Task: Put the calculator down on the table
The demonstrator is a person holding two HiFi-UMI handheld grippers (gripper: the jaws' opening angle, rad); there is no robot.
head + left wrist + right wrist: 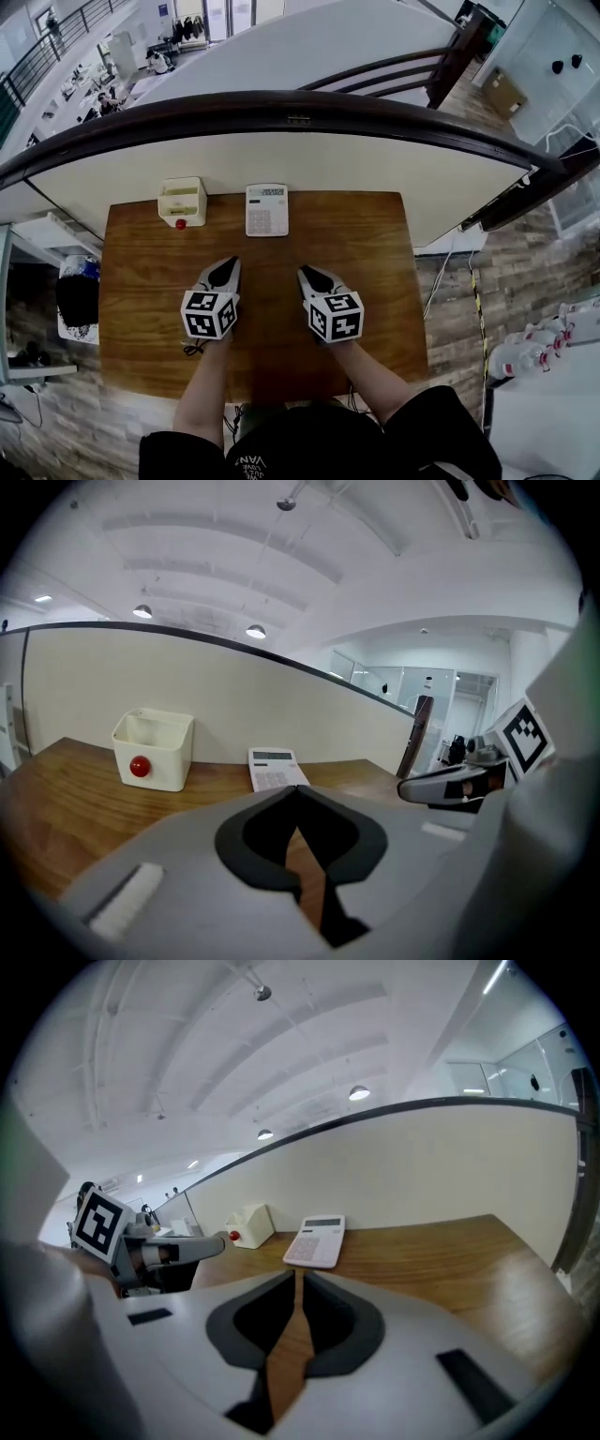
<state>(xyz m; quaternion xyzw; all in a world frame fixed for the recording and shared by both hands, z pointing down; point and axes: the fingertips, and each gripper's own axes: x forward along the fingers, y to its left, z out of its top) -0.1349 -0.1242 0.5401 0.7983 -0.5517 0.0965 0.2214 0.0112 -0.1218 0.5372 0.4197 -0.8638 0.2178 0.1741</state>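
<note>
So the calculator [267,209] is already down on the wooden tabletop [356,244]. It's lying flat, keys up, right at the far edge against the cream partition wall [309,159]. Nothing is touching it. Just to its left, with a small gap between them, sits a little white box [182,201] with a red knob [180,224] on its front side.

Both grippers are on the near side of the calculator, well apart from it, roughly mid-table and side by side, both pointing toward the wall and tipped a bit downward. The left hand-held gripper [223,272] is clenched with nothing in it. In its own view the jaw tips meet, and all you see behind them is bare wood. The right hand-held gripper [312,277] is empty too. Its jaws look closed, though there might be a hair of a gap at the very tips; it's hard to call from the wide-angle view. The calculator shows up ahead of both gripper cameras, slightly right of the box in each.

The person's forearms come in from the bottom of the head view, one behind each marker cube.
</note>
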